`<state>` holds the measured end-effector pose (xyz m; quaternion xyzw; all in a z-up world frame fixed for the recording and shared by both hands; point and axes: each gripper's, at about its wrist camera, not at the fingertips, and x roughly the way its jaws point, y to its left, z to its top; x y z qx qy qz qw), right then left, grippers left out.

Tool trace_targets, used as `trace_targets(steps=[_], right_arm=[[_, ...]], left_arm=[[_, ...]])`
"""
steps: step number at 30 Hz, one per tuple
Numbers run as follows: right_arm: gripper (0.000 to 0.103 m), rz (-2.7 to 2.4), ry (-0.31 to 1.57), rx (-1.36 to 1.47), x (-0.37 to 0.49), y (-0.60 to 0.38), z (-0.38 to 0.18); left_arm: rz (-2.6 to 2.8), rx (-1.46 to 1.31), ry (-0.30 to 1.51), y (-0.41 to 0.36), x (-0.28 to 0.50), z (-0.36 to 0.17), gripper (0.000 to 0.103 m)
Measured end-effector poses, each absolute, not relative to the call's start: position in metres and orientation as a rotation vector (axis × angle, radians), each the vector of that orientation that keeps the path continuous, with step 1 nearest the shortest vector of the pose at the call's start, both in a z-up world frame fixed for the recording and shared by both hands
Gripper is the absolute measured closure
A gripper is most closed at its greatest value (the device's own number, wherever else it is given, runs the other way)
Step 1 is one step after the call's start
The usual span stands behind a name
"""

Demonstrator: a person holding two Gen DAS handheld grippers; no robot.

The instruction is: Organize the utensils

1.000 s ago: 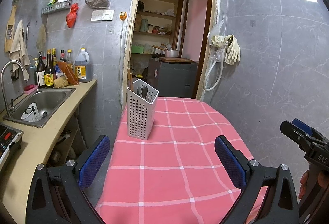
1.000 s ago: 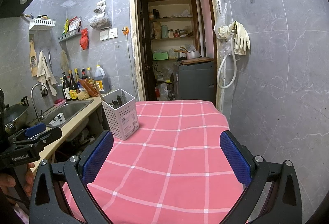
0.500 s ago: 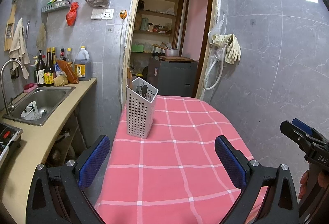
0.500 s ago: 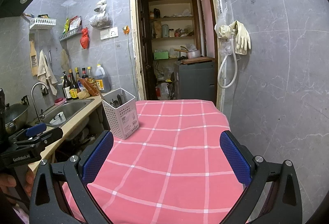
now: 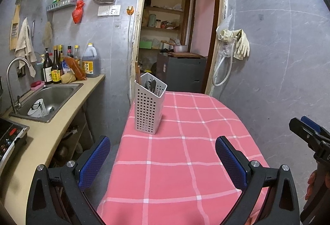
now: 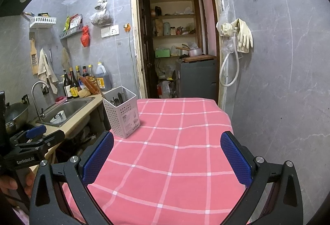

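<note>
I see the white perforated plastic utensil holder (image 5: 150,105) standing upright near the far left corner of the table (image 5: 185,152), which is draped in pink checked cloth. It is a tall square-sided box with a slanted rim. Dark metal utensils (image 5: 152,86) stand in it, handles down (their long axes roughly vertical), with a wooden stick at the back. My left gripper (image 5: 163,160) and right gripper (image 6: 167,156) both hover with jaws spread wide, holding nothing.
</note>
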<state>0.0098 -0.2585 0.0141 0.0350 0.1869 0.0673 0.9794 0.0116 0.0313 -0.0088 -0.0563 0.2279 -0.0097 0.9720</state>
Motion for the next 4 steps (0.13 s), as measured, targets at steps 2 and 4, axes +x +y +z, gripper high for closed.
trace_targets(steps=[2, 4], right_arm=[[0.001, 0.135, 0.384, 0.075, 0.0137, -0.2590, 0.0131], [0.001, 0.134, 0.393, 0.077, 0.0185, -0.2595, 0.0118]], left_arm=[[-0.018, -0.117, 0.465, 0.0327, 0.0131, -0.0091, 0.000], [-0.017, -0.118, 0.470, 0.0338, 0.0160, -0.0098, 0.000]])
